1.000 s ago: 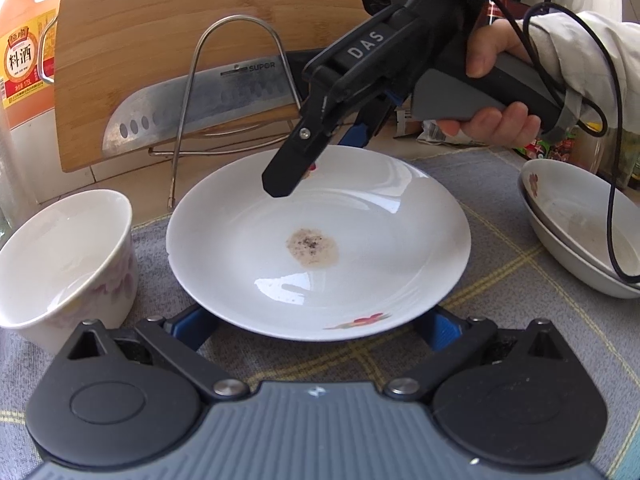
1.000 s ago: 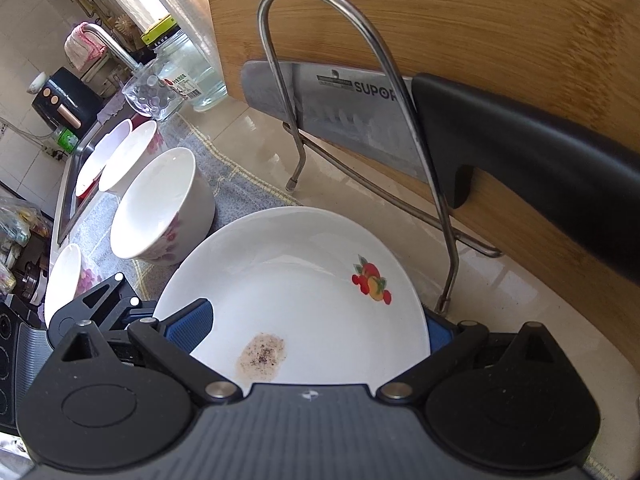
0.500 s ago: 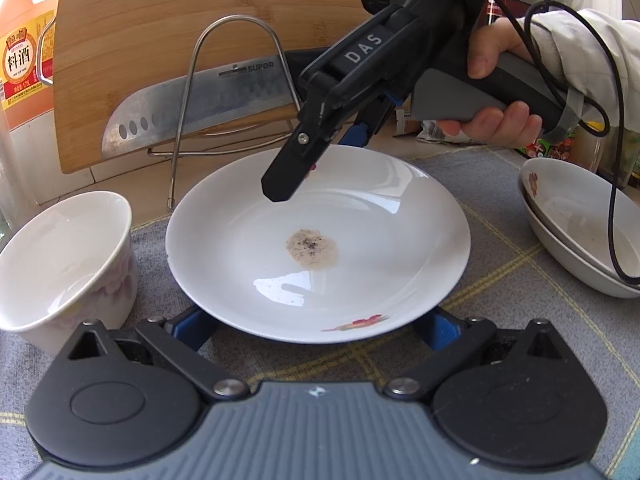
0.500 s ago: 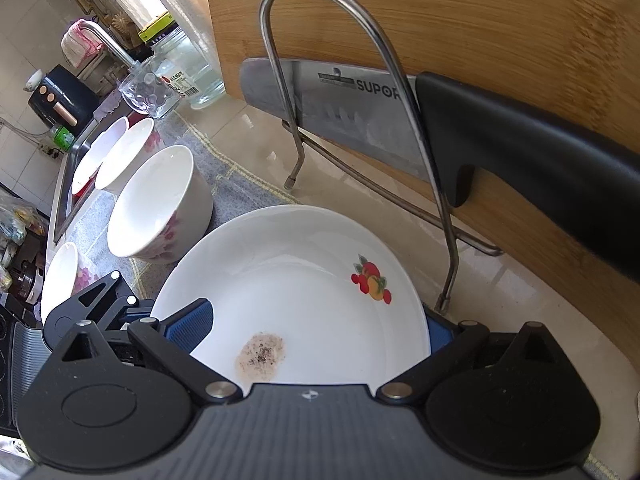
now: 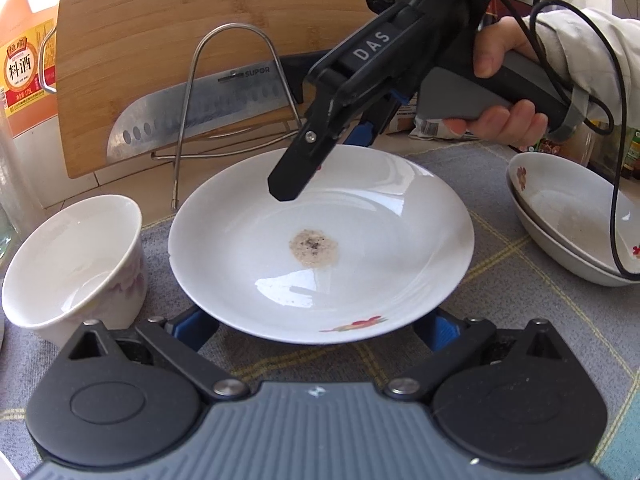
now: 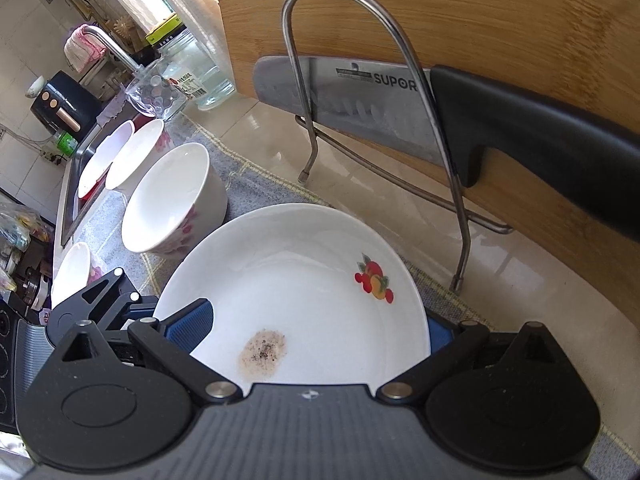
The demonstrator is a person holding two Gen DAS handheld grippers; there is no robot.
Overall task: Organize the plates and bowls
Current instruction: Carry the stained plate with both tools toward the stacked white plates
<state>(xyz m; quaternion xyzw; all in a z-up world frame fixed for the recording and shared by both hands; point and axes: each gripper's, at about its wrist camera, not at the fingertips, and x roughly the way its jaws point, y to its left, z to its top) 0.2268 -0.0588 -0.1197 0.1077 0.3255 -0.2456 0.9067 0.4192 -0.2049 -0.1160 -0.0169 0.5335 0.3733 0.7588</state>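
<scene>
On the worktop mat, mid-view, sits the plate (image 5: 320, 248), bowl (image 5: 72, 260) at 9 o'clock. Left gripper (image 5: 320, 330) & right gripper (image 6: 316, 322): both wide open round its rim. Plate's hard, slippery, breakable; grab the edge.

The plate (image 5: 380, 240) is white with a red-and-orange fruit motif and a brown speckled stain. The bowl (image 5: 76, 264) is white with pink flowers. The cloth (image 5: 520, 320) is grey with yellow checks. The cutting board (image 5: 180, 12) is honey-brown bamboo.
</scene>
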